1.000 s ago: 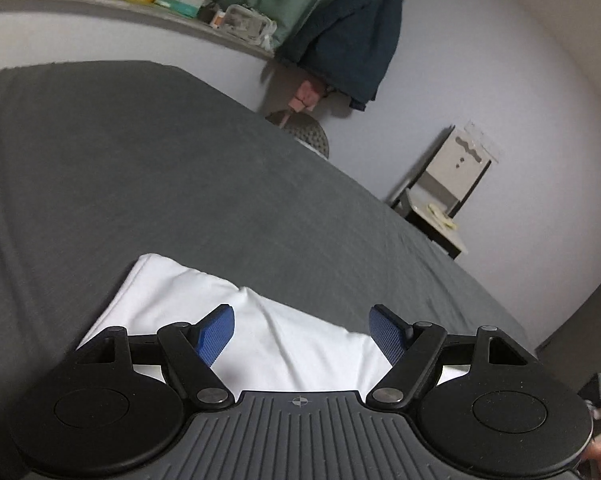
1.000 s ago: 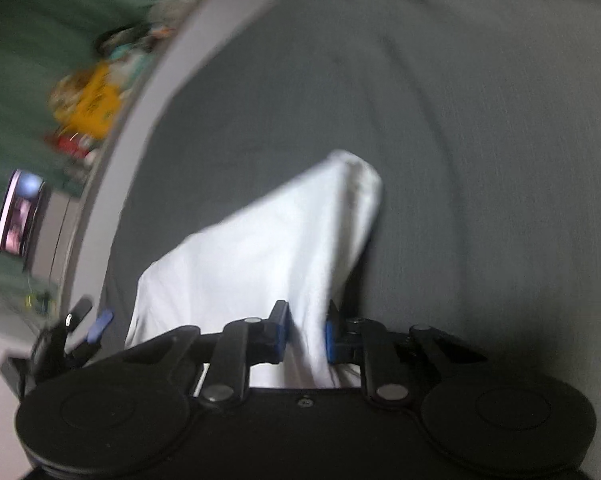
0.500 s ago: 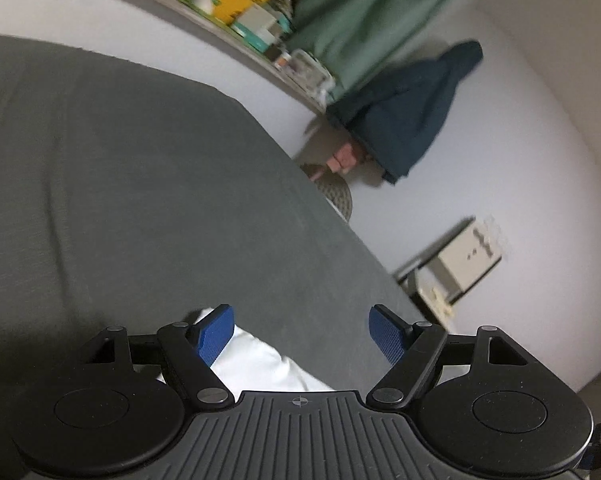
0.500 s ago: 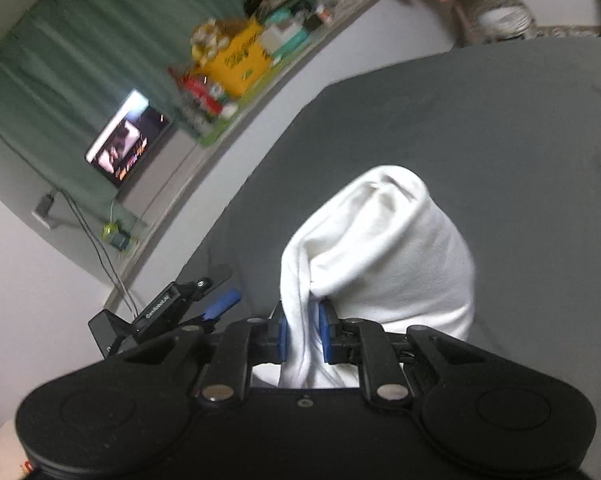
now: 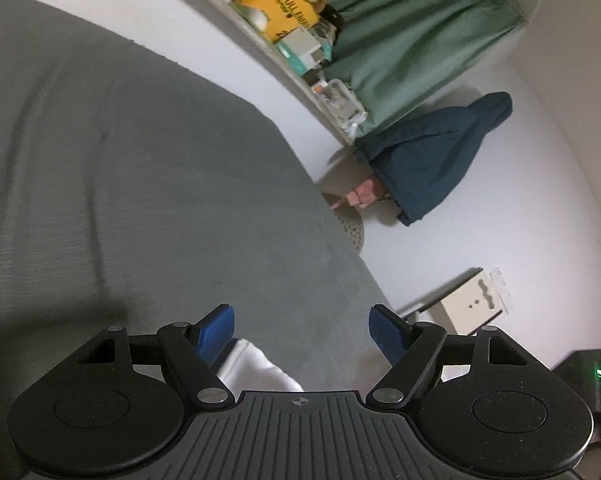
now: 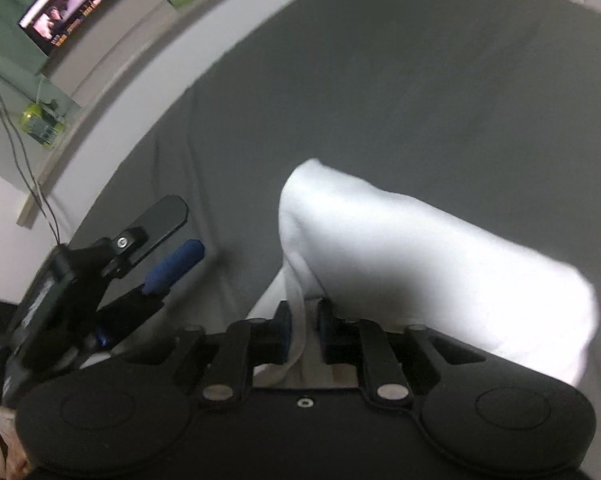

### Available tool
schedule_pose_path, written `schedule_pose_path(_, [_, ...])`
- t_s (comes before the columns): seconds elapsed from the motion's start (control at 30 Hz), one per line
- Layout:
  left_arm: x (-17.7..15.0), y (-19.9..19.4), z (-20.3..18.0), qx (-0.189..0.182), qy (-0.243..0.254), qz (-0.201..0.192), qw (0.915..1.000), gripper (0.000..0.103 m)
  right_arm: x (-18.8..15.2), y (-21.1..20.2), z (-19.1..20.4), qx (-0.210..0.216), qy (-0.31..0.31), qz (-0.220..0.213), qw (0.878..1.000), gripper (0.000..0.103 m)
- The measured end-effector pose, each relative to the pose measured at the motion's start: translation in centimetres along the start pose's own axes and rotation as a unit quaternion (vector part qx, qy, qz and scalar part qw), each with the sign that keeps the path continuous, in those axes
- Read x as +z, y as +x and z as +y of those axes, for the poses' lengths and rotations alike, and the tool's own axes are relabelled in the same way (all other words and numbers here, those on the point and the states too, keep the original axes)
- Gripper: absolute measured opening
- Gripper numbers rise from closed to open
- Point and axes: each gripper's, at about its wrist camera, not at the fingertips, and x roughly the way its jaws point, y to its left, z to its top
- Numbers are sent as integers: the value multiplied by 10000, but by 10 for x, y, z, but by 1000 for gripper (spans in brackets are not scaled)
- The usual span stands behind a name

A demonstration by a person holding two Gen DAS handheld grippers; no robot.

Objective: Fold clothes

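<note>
A white garment [image 6: 420,260] lies bunched and doubled over on the grey bed sheet [image 6: 380,80]. My right gripper [image 6: 305,330] has a strip of the garment's edge between its blue pads, and its jaws are closing on it. My left gripper [image 5: 301,332] stands open with nothing between its pads. It hovers over the grey bed sheet [image 5: 140,200], with only a corner of the white garment [image 5: 256,368] showing beneath its left finger. In the right wrist view the left gripper [image 6: 168,240] sits to the left of the garment, apart from it.
A white ledge along the wall carries a yellow box [image 5: 288,8] and small clutter before a green curtain [image 5: 412,40]. A dark blue jacket [image 5: 432,160] hangs above a woven basket [image 5: 352,228]. A small white stand [image 5: 472,308] sits beyond the bed's edge. A lit screen [image 6: 68,4] stands far left.
My right gripper swept sideways with the garment's edge, and the cloth now lies doubled over. My left gripper rolled and slid off the garment, so only a corner shows under it.
</note>
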Motion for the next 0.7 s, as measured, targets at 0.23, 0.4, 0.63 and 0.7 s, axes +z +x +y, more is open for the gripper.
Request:
schedule_pose_path(0.23, [1, 6, 16, 7, -249, -119, 9996, 77, -5, 22, 10, 94, -194, 40, 9998, 34])
schedule_pose_path(0.4, [-1, 2, 25, 53, -470, -309, 9984, 77, -37, -27, 26, 385, -903, -851, 9915, 73])
schedule_pose_path(0.63, [-5, -7, 23, 92, -505, -504, 9974, 77, -128, -16, 69, -1146, -2937, -1141, 9421, 77])
schedule_pose_path(0.7, [-4, -13, 24, 170, -520, -618, 9966, 77, -140, -3, 73, -1395, -3184, -1225, 9296, 70])
